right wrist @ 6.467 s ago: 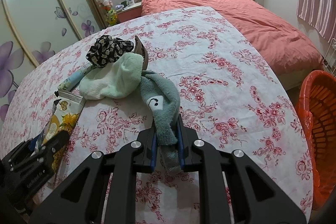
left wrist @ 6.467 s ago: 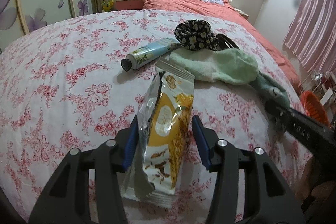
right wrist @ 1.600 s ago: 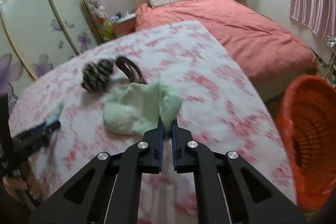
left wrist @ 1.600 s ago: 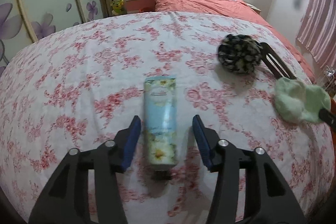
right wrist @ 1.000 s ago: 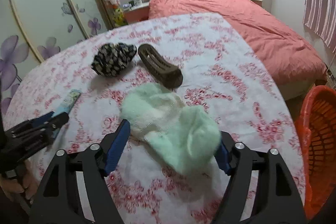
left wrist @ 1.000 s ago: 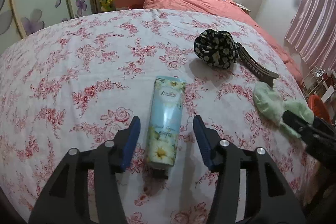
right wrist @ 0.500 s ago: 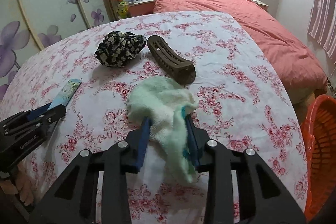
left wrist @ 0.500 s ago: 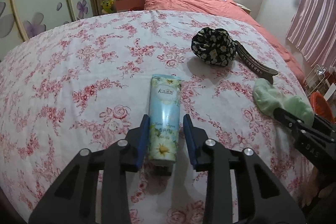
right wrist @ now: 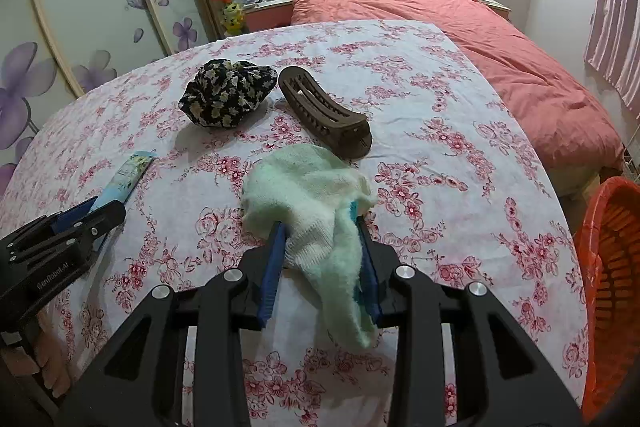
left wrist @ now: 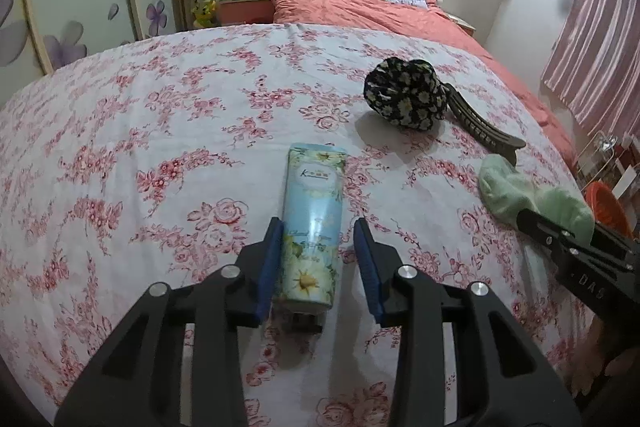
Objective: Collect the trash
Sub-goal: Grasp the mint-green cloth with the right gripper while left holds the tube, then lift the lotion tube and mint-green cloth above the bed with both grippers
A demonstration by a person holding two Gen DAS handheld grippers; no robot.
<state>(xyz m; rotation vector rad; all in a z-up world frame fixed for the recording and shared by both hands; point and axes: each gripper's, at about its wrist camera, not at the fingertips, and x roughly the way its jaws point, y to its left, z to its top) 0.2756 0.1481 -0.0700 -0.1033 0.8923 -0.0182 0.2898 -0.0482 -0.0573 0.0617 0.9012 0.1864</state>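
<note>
The left gripper (left wrist: 316,251) straddled the blue tube (left wrist: 312,227), left pad touching, right pad a sliver off; the slick tube could have squirted out on closing. The right gripper (right wrist: 320,251) pinched the green sock (right wrist: 316,211), its toe dangling, so it might have snagged. The orange basket (right wrist: 612,267) waited at three o'clock.
</note>
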